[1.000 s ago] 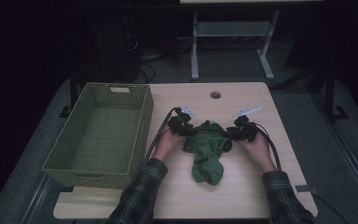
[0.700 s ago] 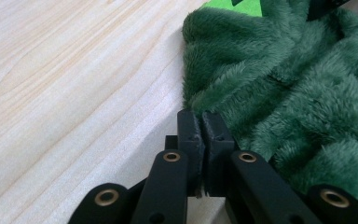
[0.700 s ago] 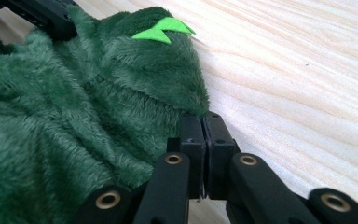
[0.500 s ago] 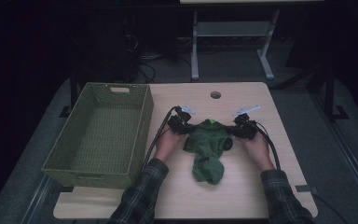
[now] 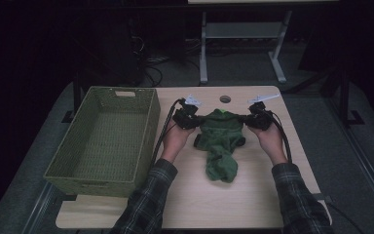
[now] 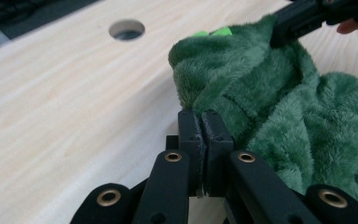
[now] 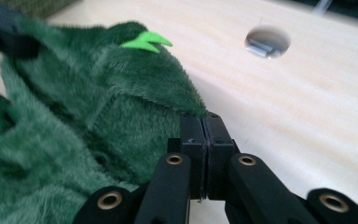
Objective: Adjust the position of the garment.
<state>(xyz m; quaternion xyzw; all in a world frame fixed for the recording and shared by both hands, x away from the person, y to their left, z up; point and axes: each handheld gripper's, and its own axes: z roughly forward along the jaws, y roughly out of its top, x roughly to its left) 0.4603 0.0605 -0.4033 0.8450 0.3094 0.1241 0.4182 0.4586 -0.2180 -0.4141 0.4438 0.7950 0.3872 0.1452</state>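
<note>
Green garment (image 5: 220, 141): thick plush fleece, deep green, short fuzzy pile, seams visible; lies near the middle of the tabletop (image 5: 253, 204), upper part spread between the two tongs toward the far edge, lower part bunched into a narrow fold trailing toward the near edge. Left tongs (image 5: 198, 121): black hard-plastic jaws with brass-coloured rivets, jaws pressed together on the left top edge of the garment. Right tongs (image 5: 243, 118): same build, jaws pinched on the right top edge. The jaws of both have just been closing, with fleece between them. Tabletop: pale wood-grain laminate, smooth, with rounded corners and a round cable hole (image 5: 225, 99) near the far edge. Basket (image 5: 63, 170): olive-green woven, rectangular, with a handle slot in its far wall, sitting at the left edge of the tabletop, apart from the garment. The high view gives the overall layout: basket, plaid sleeves (image 5: 148, 204), cables trailing from the tongs. The left gripper view adds the pile texture, a stitched seam, and a bright lime-green tag (image 6: 213, 32) at the collar, with the other tongs biting the far side of the fabric. The right gripper view shows the tag (image 7: 145, 41) as a pointed shape, and something metallic inside the cable hole (image 7: 266, 41).
</note>
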